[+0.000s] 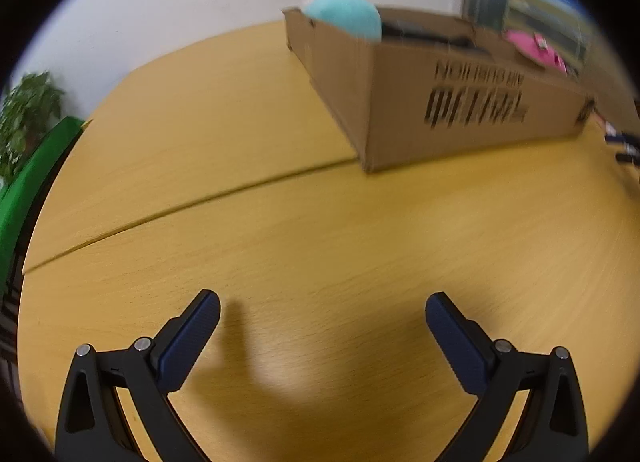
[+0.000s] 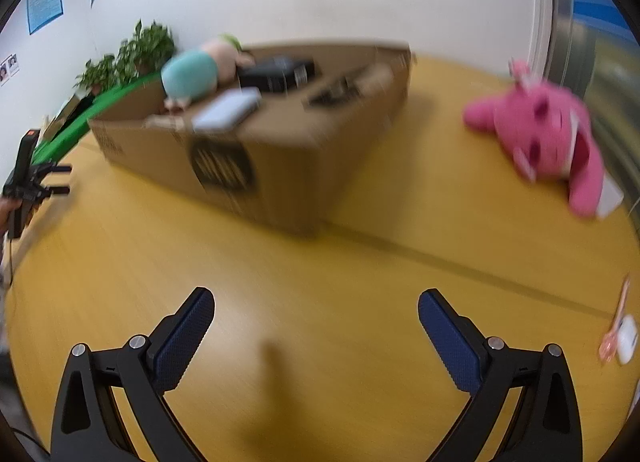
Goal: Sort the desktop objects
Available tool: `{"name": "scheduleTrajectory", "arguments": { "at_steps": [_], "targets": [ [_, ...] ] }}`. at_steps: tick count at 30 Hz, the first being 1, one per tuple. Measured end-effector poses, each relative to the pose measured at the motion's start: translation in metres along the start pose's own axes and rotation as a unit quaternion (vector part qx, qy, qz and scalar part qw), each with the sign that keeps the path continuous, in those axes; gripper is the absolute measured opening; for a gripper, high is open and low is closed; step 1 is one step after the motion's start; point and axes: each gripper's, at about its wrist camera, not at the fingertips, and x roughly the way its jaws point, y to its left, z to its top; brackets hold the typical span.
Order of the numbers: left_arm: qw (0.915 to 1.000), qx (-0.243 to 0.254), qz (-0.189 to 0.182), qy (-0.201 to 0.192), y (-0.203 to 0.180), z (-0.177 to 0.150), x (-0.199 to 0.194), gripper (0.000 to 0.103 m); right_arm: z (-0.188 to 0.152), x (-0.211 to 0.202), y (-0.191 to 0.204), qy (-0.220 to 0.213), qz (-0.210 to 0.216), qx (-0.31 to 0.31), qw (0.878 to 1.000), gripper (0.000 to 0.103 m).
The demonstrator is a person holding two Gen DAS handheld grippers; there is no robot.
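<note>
A: How does the left tool stand?

B: Its two blue-padded fingers are spread wide with nothing between them, over bare yellow wood of the bench. A seam in the bench top runs across ahead of it.

A: And the right tool?

B: The same: spread apart and empty, above the bench, its shadow falling between the fingers.

A: Where are the things to sort?

B: Beyond the left tool a cardboard box sits on the bench, open at the top, with blurred black print on its side. A turquoise soft toy pokes over its far rim, and something dark lies inside. From the right view, the same box holds that toy, a black box next to it, and a pale flat thing that rests on the near rim.

A: Anything outside the box?

B: A pink soft toy lies on the bench right of the box, well apart from it. Near the right edge there is a small white case beside a small orange thing, too blurred to name. Potted plants stand by the wall behind.
</note>
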Motion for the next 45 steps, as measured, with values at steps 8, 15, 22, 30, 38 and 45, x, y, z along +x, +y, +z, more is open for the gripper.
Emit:
{"name": "scheduleTrajectory", "arguments": {
  "at_steps": [8, 15, 22, 30, 38, 45],
  "targets": [
    [0.9982, 0.026, -0.05, -0.021, 0.03, 0.012, 0.029, 0.103, -0.013, 0.005, -0.031, -0.003, 0.017, -0.095, 0.995, 0.103],
    [0.9977, 0.034, -0.057, -0.015, 0.045, 0.028, 0.022, 0.103, -0.005, 0.003, -0.032, 0.002, 0.034, -0.122, 0.992, 0.103],
    [0.9977, 0.035, -0.056, -0.015, 0.044, 0.032, 0.022, 0.103, -0.009, 0.002, -0.034, 0.001, 0.033, -0.122, 0.992, 0.103],
    [0.9977, 0.036, -0.056, -0.015, 0.043, 0.034, 0.022, 0.103, -0.01, 0.002, -0.034, 0.0, 0.033, -0.122, 0.992, 0.103],
    [0.9977, 0.035, -0.056, -0.015, 0.041, 0.037, 0.017, 0.103, -0.01, 0.003, -0.035, 0.0, 0.033, -0.122, 0.992, 0.103],
    [0.9977, 0.036, -0.056, -0.015, 0.04, 0.038, 0.017, 0.103, -0.011, 0.001, -0.038, 0.0, 0.032, -0.122, 0.992, 0.103]
  ]
}}
